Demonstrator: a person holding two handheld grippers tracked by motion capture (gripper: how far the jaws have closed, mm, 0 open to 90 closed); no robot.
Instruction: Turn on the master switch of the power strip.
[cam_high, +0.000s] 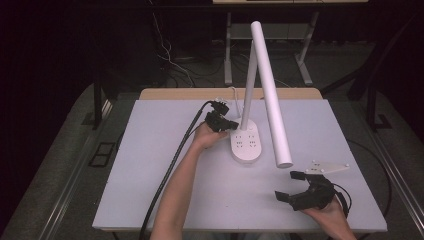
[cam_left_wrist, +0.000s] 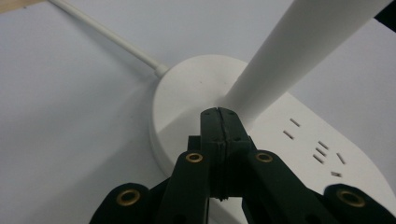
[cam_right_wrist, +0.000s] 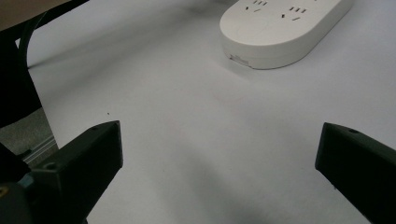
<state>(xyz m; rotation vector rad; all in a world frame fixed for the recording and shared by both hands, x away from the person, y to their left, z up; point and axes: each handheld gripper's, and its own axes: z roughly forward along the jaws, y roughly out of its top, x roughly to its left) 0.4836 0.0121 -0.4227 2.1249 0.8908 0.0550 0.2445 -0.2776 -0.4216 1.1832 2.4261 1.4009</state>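
Observation:
A white desk lamp stands at the back middle of the table, with an oval base that carries socket slots, an upright stem and a long tube head sloping down toward the front. My left gripper is shut with nothing between its jaws. In the left gripper view its tips sit right at the foot of the stem, over the base; I cannot tell if they touch it. My right gripper is wide open over bare table at the front right, facing the base.
The lamp's white cord runs from the base toward the table's back edge. A thick black cable trails from the left gripper across the grey table to its front edge. Dark floor and desk legs lie beyond.

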